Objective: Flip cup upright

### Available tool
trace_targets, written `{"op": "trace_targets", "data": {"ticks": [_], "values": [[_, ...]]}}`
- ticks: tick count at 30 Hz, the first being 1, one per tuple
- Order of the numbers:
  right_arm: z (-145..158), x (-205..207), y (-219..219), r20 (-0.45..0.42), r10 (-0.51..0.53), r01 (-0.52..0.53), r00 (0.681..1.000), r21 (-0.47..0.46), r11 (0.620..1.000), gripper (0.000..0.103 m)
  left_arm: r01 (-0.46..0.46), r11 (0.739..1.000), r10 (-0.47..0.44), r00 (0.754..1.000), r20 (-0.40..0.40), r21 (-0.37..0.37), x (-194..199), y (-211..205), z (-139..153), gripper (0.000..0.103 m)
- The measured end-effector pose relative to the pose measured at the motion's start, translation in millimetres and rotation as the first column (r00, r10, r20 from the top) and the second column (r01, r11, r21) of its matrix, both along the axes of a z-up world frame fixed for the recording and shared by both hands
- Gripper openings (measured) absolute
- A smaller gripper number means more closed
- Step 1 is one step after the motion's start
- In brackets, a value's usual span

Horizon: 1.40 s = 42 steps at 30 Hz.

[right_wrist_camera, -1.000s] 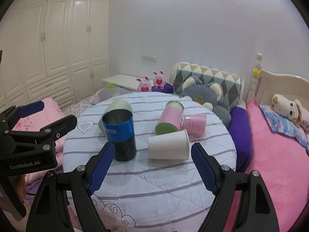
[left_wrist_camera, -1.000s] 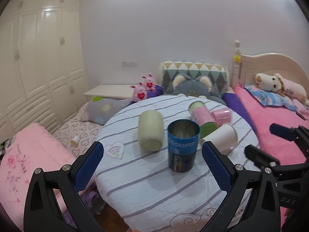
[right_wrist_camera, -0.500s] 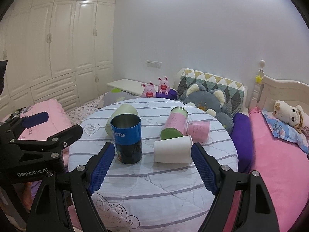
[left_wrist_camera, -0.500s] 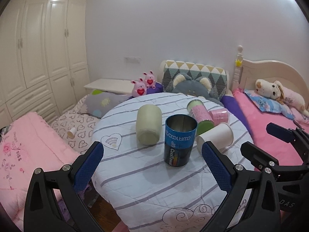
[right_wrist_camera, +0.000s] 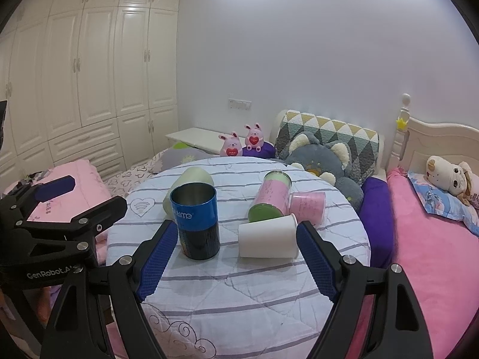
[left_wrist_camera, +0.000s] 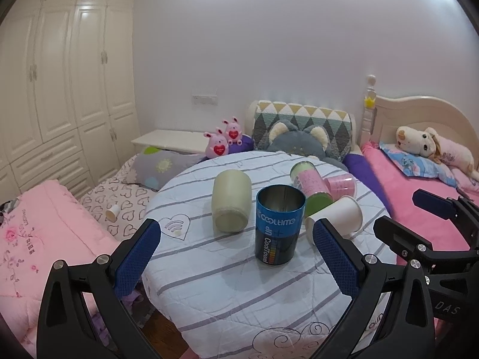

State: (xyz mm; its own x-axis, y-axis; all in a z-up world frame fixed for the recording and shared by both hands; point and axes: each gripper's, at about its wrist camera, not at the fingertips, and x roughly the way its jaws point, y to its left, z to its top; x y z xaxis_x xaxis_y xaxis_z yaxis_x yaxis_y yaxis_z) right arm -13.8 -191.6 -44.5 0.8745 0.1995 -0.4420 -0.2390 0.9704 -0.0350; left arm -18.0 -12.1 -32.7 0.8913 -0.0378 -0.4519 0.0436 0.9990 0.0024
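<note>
A blue metal cup [left_wrist_camera: 279, 224] stands upright, mouth up, on the round striped table [left_wrist_camera: 227, 293]; it also shows in the right wrist view [right_wrist_camera: 197, 221]. A pale green cup [left_wrist_camera: 231, 205], a pink and green can [left_wrist_camera: 311, 187], a pink cup [left_wrist_camera: 342, 185] and a white paper cup [left_wrist_camera: 335, 218] lie on their sides around it. My left gripper [left_wrist_camera: 236, 260] is open and empty, held back in front of the blue cup. My right gripper [right_wrist_camera: 233, 258] is open and empty, in front of the blue cup and the white cup [right_wrist_camera: 268, 239].
Behind the table are a grey plush pillow [left_wrist_camera: 296, 143], two pink toy rabbits [left_wrist_camera: 223, 140] and a white bedside table [left_wrist_camera: 170, 140]. A pink bed [left_wrist_camera: 419, 197] lies to the right, pink bedding [left_wrist_camera: 36, 239] to the left, white wardrobes [left_wrist_camera: 60, 83] beyond.
Both grippers have drawn back and risen from the table, still open. The blue cup stays upright and the other cups have not moved.
</note>
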Motion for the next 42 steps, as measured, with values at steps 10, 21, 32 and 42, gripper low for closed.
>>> {"op": "trace_targets", "data": {"ticks": [10, 21, 32, 42], "values": [[-1.8, 3.4, -3.3, -0.006, 0.003, -0.003, 1.000, 0.008, 1.000, 0.083, -0.007, 1.000, 0.007, 1.000, 0.004, 0.008, 2.3, -1.7, -0.5, 0.103], [-2.3, 5.1, -6.0, -0.001, -0.002, 0.002, 1.000, 0.008, 1.000, 0.083, 0.003, 1.000, -0.003, 1.000, 0.001, 0.016, 6.3, -5.8, -3.0, 0.103], [-4.9, 5.5, -8.8, -0.002, -0.009, 0.009, 1.000, -0.001, 1.000, 0.083, 0.002, 0.999, -0.003, 1.000, 0.016, 0.053, 6.8, -12.3, -4.9, 0.103], [-2.6, 4.4, -10.3, 0.015, -0.005, 0.005, 1.000, 0.002, 1.000, 0.083, 0.002, 0.999, -0.004, 0.999, 0.037, 0.054, 5.5, -13.1, -2.7, 0.103]]}}
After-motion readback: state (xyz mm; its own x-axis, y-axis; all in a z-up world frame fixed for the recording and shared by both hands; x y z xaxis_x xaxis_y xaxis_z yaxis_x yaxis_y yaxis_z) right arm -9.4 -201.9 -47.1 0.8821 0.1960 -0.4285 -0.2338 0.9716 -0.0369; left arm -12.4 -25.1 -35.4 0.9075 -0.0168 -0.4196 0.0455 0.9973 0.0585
